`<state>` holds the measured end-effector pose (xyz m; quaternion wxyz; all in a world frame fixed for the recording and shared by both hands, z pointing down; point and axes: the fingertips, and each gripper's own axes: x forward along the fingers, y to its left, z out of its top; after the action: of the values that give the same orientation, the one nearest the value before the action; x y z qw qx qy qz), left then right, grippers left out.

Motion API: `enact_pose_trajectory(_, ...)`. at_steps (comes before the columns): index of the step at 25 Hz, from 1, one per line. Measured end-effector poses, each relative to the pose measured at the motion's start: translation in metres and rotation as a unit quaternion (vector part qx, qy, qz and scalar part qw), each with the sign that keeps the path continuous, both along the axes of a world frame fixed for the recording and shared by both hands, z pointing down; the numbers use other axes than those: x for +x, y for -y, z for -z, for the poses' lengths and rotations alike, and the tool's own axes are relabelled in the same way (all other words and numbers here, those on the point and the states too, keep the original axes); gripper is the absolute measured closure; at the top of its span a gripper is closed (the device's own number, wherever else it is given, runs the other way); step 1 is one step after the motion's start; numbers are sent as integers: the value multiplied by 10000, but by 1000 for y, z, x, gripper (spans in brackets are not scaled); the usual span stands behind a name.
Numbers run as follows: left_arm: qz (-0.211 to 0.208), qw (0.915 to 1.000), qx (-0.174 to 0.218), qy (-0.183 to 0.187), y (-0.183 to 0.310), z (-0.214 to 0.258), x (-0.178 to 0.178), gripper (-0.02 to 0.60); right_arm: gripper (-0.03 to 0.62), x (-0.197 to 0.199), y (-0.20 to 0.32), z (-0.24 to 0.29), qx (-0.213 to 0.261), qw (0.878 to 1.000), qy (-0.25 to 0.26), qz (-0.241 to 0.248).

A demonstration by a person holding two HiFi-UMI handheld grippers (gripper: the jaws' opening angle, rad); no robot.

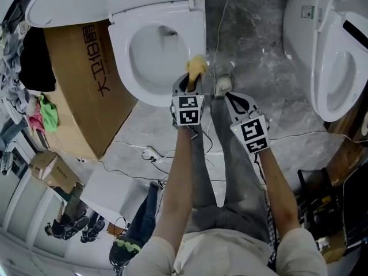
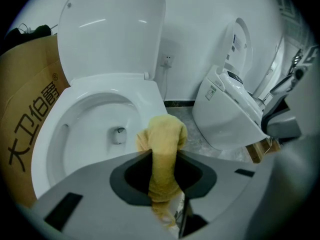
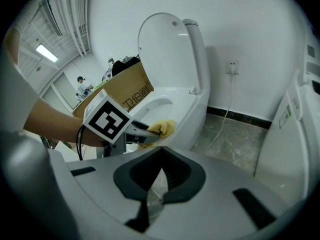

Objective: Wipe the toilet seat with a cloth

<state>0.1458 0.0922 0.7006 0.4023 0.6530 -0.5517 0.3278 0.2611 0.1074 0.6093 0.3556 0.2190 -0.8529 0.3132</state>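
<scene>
The white toilet (image 1: 155, 45) stands with its lid up (image 2: 112, 31) and its seat (image 2: 150, 91) down. A yellow cloth (image 1: 196, 66) rests against the seat's front right rim. My left gripper (image 1: 192, 80) is shut on that cloth, which bulges out past the jaws (image 2: 162, 134). In the right gripper view the cloth (image 3: 162, 129) shows pressed on the seat edge by the left gripper (image 3: 137, 133). My right gripper (image 1: 230, 96) hangs beside the bowl over the floor, to the right of the left one. Its jaws (image 3: 159, 159) are shut with nothing between them.
A brown cardboard box (image 1: 86, 85) leans against the toilet's left side. A second white toilet (image 1: 333, 56) stands to the right across grey marble floor (image 1: 259, 50). Cables (image 1: 149, 153) lie on the floor, and a cord runs to a wall socket (image 3: 232, 66). The person's shoe (image 1: 223, 85) is near the bowl.
</scene>
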Motion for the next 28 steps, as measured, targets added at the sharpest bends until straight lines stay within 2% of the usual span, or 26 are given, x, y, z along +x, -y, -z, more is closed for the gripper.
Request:
enact_pose_trajectory(6,-178,9998,16,-25,18,0,5,460,586,8,9,-3,-19,9999,-1,-131)
enact_pose_trajectory(15,-456,9989,-64,41,43,0,4,459,586,10,15,-2,9,10000,19,-72)
enact_pose_trajectory(21,-610,9978,-255,29,50,-6,1,456,586,9,24,2,85,9999,19,-96)
enact_pose_trajectory(28,-875,9961,-137,-48,72,-4,-2,449,586,3,40,7,192,9996,8,-226)
